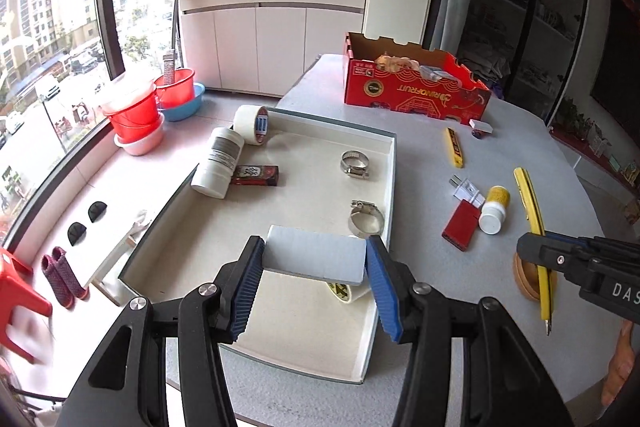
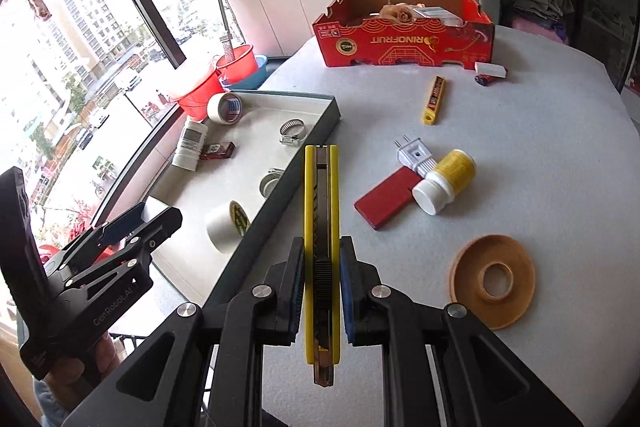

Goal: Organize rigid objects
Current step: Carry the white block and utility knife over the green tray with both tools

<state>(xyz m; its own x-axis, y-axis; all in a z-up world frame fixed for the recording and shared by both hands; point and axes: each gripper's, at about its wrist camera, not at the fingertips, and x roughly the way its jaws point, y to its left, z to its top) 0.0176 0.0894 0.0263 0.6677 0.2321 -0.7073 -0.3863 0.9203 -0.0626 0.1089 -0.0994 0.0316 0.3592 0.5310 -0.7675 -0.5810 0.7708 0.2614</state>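
Left gripper (image 1: 316,267) at the bottom centre of its frame, blue pads pinching a flat grey block (image 1: 314,259) by its two short ends, held above the near end of the tray (image 1: 382,291). Under the block, a white tape roll (image 1: 344,293) peeks out, lying on the tray floor. Over in the right wrist view, the right gripper (image 2: 320,291) sits bottom centre, pressed onto a yellow knife (image 2: 321,247) that runs lengthwise between the pads, its tip pointing up the frame, hanging over the tray's right wall. Lower right there, a tan ring (image 2: 494,281) lies flat on the table (image 2: 540,155). Moving up the tray in the left view: one clamp (image 1: 366,219) just behind the block near the right wall, a second clamp (image 1: 355,163) further up, and at centre left a white bottle (image 1: 218,163) on its side touching a dark red lighter (image 1: 255,175), with another tape roll (image 1: 252,125) in the far corner. Right of the tray, on the table, a red box (image 1: 461,229), a white plug (image 1: 466,190) and a yellow-labelled bottle (image 1: 494,209) cluster together; a small yellow case (image 1: 454,147) lies further up. At the top, a red carton (image 1: 416,83).
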